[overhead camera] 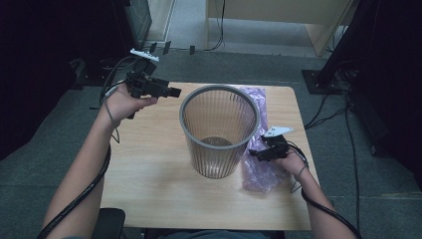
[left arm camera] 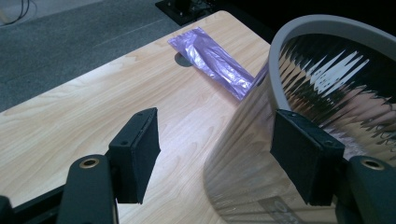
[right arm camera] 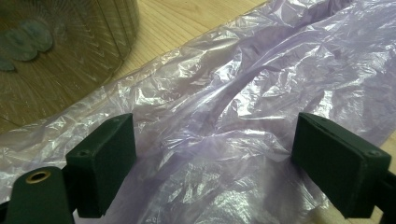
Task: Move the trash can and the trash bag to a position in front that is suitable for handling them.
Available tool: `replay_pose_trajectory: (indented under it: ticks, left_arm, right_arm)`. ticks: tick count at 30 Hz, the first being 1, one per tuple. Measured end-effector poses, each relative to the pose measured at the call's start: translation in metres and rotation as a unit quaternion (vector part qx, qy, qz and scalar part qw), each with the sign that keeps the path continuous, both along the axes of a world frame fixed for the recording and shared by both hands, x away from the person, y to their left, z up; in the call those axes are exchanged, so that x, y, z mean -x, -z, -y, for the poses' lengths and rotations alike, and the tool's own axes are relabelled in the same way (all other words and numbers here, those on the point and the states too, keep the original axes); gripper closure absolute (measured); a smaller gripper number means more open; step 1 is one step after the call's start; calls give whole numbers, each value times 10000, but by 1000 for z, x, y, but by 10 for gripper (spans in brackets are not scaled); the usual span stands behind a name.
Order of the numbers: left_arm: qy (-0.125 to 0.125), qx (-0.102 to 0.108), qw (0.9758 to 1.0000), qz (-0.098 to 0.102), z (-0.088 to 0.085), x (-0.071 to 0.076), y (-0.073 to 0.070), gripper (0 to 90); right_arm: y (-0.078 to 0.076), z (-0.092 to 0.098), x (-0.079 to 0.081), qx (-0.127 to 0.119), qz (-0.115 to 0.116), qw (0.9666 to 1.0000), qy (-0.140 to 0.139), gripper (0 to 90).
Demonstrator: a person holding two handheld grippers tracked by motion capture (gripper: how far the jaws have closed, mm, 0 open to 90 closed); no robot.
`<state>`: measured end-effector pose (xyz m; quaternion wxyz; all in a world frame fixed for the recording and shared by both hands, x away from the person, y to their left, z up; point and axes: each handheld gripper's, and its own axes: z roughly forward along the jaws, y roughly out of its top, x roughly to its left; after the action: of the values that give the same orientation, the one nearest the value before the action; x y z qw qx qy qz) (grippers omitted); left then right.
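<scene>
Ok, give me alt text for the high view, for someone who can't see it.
A clear ribbed bin stands on a wooden table, with a purple plastic bag lying flat to its right. The right gripper is open over the bag; the left gripper, also open, is raised beside the bin's rim.

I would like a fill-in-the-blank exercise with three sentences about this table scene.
1. The ribbed, see-through plastic waste bin stands on the wooden ____.
2. The crinkled plastic bag beside the bin has a pale ____ colour.
3. The right gripper hangs over the bag with its jaws ____.

Missing words: table; purple; open
</scene>
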<state>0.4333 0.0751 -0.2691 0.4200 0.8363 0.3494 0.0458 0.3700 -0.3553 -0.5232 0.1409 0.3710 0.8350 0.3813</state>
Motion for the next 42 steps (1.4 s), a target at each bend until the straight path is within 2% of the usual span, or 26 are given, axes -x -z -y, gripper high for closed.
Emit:
replay_pose_trajectory:
  ticks: [23, 42]
  left_arm:
    - [108, -31, 9999, 67, 17, -2, -10, 325]
    - [267, -101, 9996, 74, 40, -5, -3, 344]
  right_arm:
    - [0, -1, 0, 47, 22, 10000, -15, 135]
    - [0, -2, 0, 119, 62, 9999, -15, 135]
